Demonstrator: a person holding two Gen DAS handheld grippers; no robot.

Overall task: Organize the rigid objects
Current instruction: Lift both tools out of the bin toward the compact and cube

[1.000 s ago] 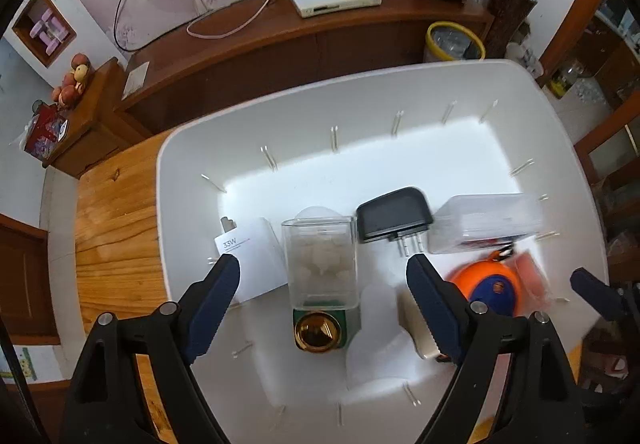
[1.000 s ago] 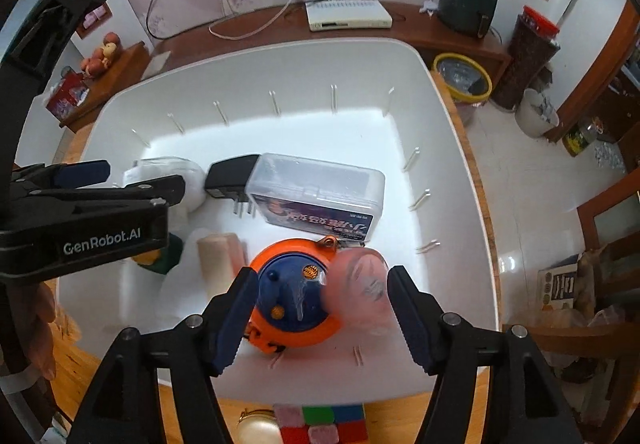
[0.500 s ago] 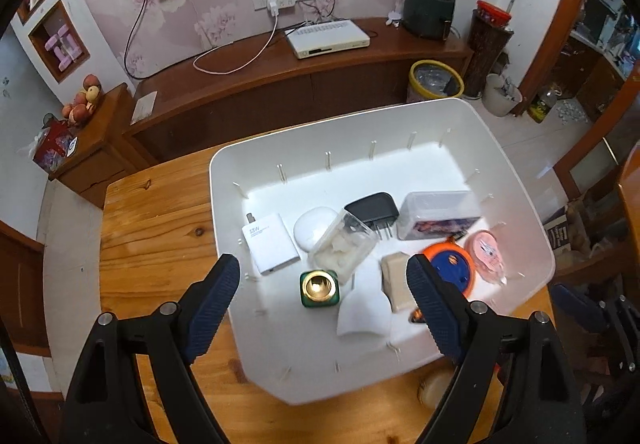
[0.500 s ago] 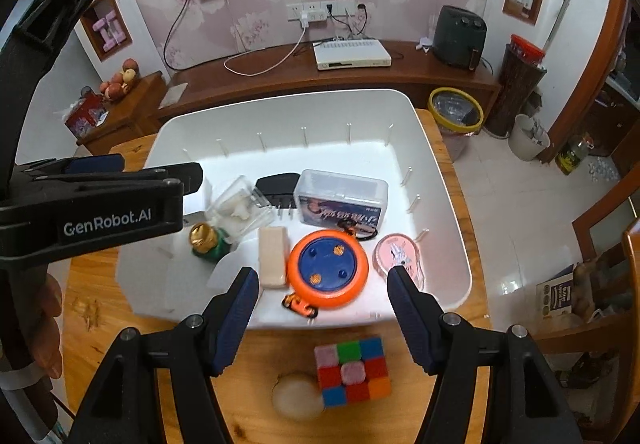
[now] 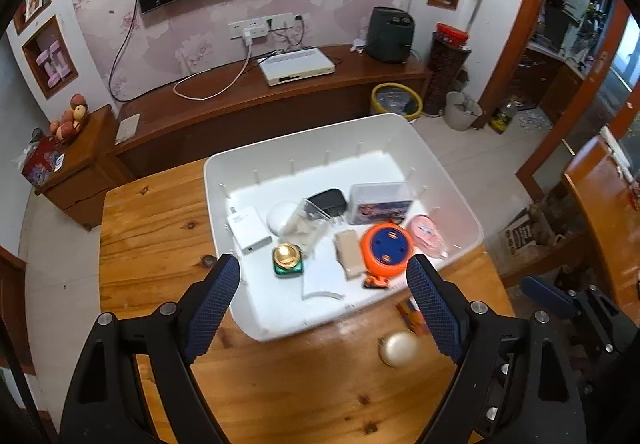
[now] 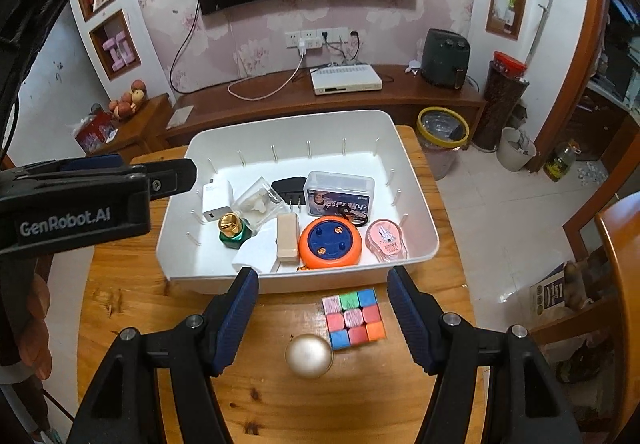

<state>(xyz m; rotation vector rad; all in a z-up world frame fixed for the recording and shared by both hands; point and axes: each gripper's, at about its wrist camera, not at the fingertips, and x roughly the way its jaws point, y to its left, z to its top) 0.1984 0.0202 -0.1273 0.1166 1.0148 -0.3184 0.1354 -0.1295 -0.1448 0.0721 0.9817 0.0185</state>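
A: Now, in your left wrist view, where do things sit?

B: Your left gripper (image 5: 323, 298) is spread wide and holds nothing. The white bin (image 5: 452, 180) fills mid-frame above the fingertips, with the orange disc (image 5: 386, 250) and green bottle (image 5: 287, 260) inside. The pearly ball (image 5: 399, 349) lies on the wooden table (image 5: 160, 236) at lower right, just beside your right finger, which partly hides the cube.

A: And your right wrist view?

B: Your right gripper (image 6: 323, 310) is also wide apart, empty. The puzzle cube (image 6: 354, 318) and ball (image 6: 309, 356) lie between its fingers at lower centre, touching or nearly so. The bin (image 6: 416, 180) sits just above; your left gripper (image 6: 168, 178) juts in at mid-left, over the bin's corner.
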